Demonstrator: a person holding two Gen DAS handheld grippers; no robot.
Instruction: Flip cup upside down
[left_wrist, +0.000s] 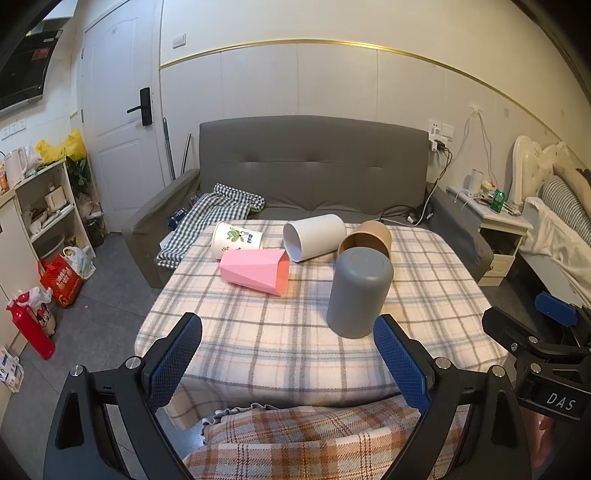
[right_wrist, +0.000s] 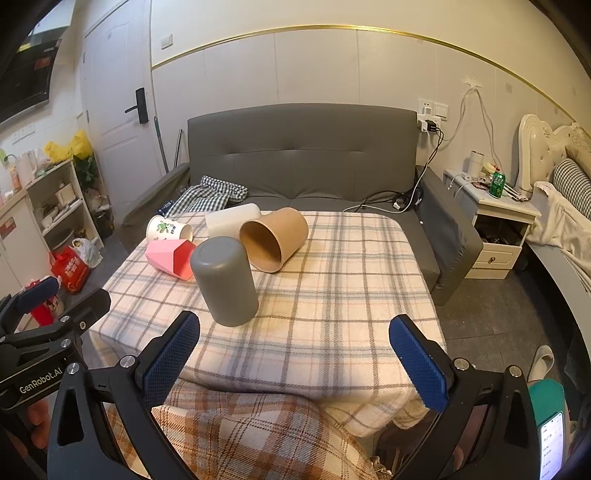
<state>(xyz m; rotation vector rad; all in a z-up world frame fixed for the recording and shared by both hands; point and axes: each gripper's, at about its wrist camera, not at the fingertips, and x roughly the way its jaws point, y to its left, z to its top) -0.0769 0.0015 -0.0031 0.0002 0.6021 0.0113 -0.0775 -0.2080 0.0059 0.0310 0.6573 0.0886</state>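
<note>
A grey cup (left_wrist: 359, 292) (right_wrist: 225, 281) stands upside down on the plaid-covered table (left_wrist: 258, 332) (right_wrist: 332, 295). Behind it several cups lie on their sides: a pink faceted cup (left_wrist: 255, 271) (right_wrist: 170, 258), a white cup (left_wrist: 314, 236) (right_wrist: 232, 218), a brown paper cup (left_wrist: 365, 236) (right_wrist: 275, 238) and a printed paper cup (left_wrist: 236, 240) (right_wrist: 168, 229). My left gripper (left_wrist: 288, 332) is open and empty at the table's near edge, the grey cup just beyond its right finger. My right gripper (right_wrist: 295, 332) is open and empty, the grey cup just beyond its left finger.
A grey sofa (left_wrist: 314, 166) (right_wrist: 303, 155) stands behind the table with a checked cloth (left_wrist: 210, 218) on it. Shelves (left_wrist: 48, 206) and bags are at the left, a nightstand (right_wrist: 495, 218) and bed at the right. A plaid blanket (left_wrist: 314, 439) lies below the grippers.
</note>
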